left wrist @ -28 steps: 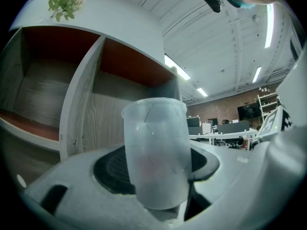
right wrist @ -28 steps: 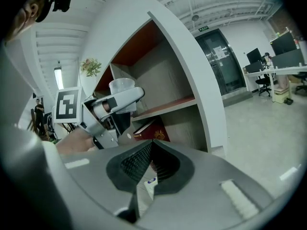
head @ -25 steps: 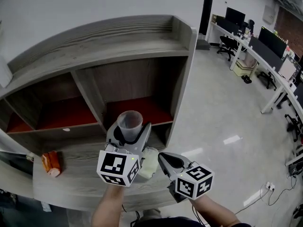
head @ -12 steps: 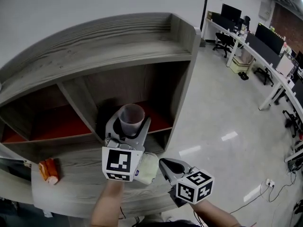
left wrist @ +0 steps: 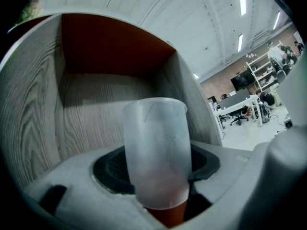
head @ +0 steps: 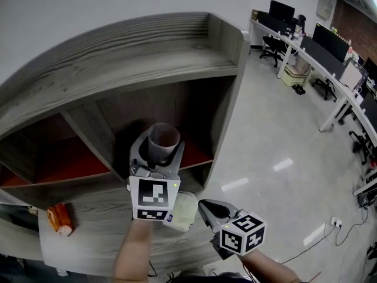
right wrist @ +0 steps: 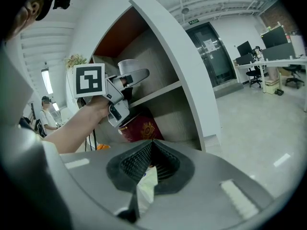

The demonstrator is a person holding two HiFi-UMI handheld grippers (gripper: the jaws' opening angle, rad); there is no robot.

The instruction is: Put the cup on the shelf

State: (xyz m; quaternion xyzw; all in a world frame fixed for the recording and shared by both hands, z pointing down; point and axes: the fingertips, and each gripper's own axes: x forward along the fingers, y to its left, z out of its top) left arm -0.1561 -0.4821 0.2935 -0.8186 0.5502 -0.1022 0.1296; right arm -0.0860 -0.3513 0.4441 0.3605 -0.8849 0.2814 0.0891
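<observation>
A translucent plastic cup (head: 163,139) stands upright between the jaws of my left gripper (head: 156,152), which is shut on its lower part. In the left gripper view the cup (left wrist: 156,143) fills the middle, with the mouth of a grey wooden shelf compartment (left wrist: 91,109) straight behind it. The shelf (head: 135,58) has red inner panels (head: 70,161). In the head view the cup hangs in front of the right-hand middle compartment. My right gripper (head: 207,208) is low at the right, away from the shelf, its pads (right wrist: 144,159) together with nothing gripped.
An orange packet (head: 59,218) lies on the shelf's lower ledge at the left. A pale cloth-like thing (head: 184,210) sits by the left hand. A maroon canister (right wrist: 139,128) stands on a low shelf. Office desks and chairs (head: 306,58) line the glossy floor at the right.
My left gripper has carried the cup a little up and forward, closer to the right-hand compartment. The right gripper has stayed where it was.
</observation>
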